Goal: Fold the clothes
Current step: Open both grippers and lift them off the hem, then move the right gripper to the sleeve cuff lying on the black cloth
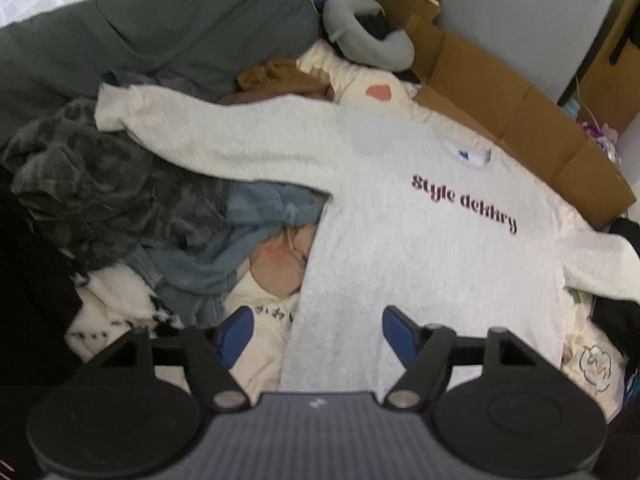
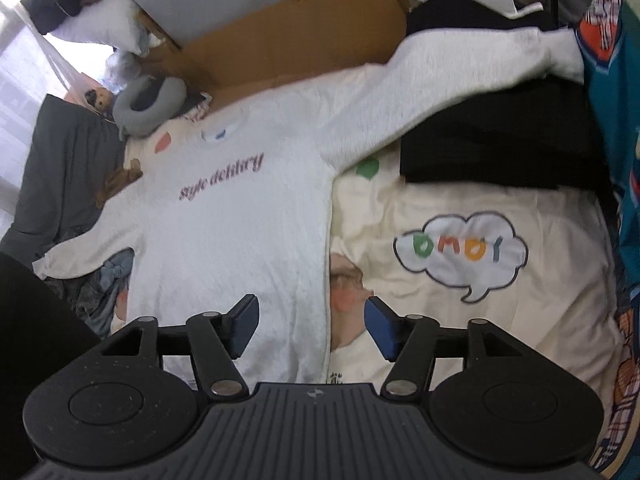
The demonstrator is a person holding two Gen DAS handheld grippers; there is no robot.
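A light grey sweatshirt [image 1: 420,240] is seen spread flat, front up, on a bed covered by a cream blanket [image 2: 460,320] printed with a speech bubble. Dark red lettering [image 1: 464,202] is printed across the chest, and a label is visible inside the collar [image 1: 466,154]. In the left wrist view, one sleeve [image 1: 200,132] is stretched toward ten o'clock over a heap of clothes [image 1: 120,200] that includes a dark patterned piece and a blue one. In the right wrist view, the other sleeve [image 2: 460,76] is extended toward two o'clock, over a folded black garment [image 2: 500,140]. Flattened cardboard [image 2: 300,32] is seen beyond the collar at twelve o'clock, with a grey neck pillow [image 2: 150,100] at ten o'clock. The left hand-held gripper [image 1: 318,334] is held above the lower body of the sweatshirt with its blue pads spread apart; nothing is gripped between them. The right hand-held gripper [image 2: 312,326] is held above the sweatshirt's side edge, its jaws likewise parted and empty, one pad over the fabric and the other over the blanket.
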